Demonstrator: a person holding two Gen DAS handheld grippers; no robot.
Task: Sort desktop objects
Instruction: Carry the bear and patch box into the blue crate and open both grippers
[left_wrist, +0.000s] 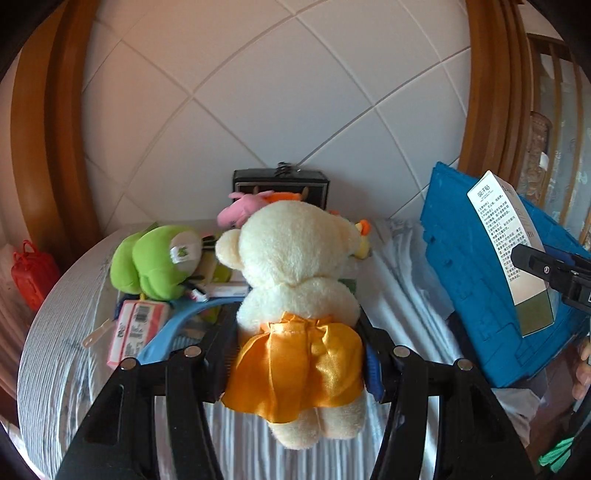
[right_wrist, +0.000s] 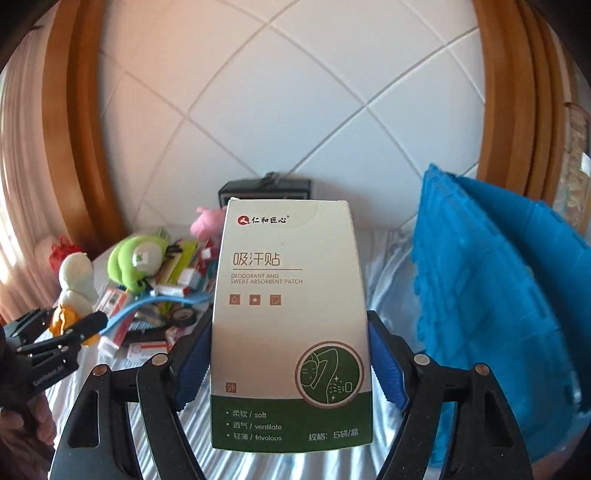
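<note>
My left gripper is shut on a cream teddy bear in an orange skirt and holds it upright above the striped cloth. The bear also shows at the left of the right wrist view. My right gripper is shut on a white and green patch box, held upright. That box shows at the right of the left wrist view, in front of the blue crate.
A pile lies on the cloth at the back left: a green plush, a pink plush, small boxes, a blue strap. A black box stands against the tiled wall. The blue crate stands right.
</note>
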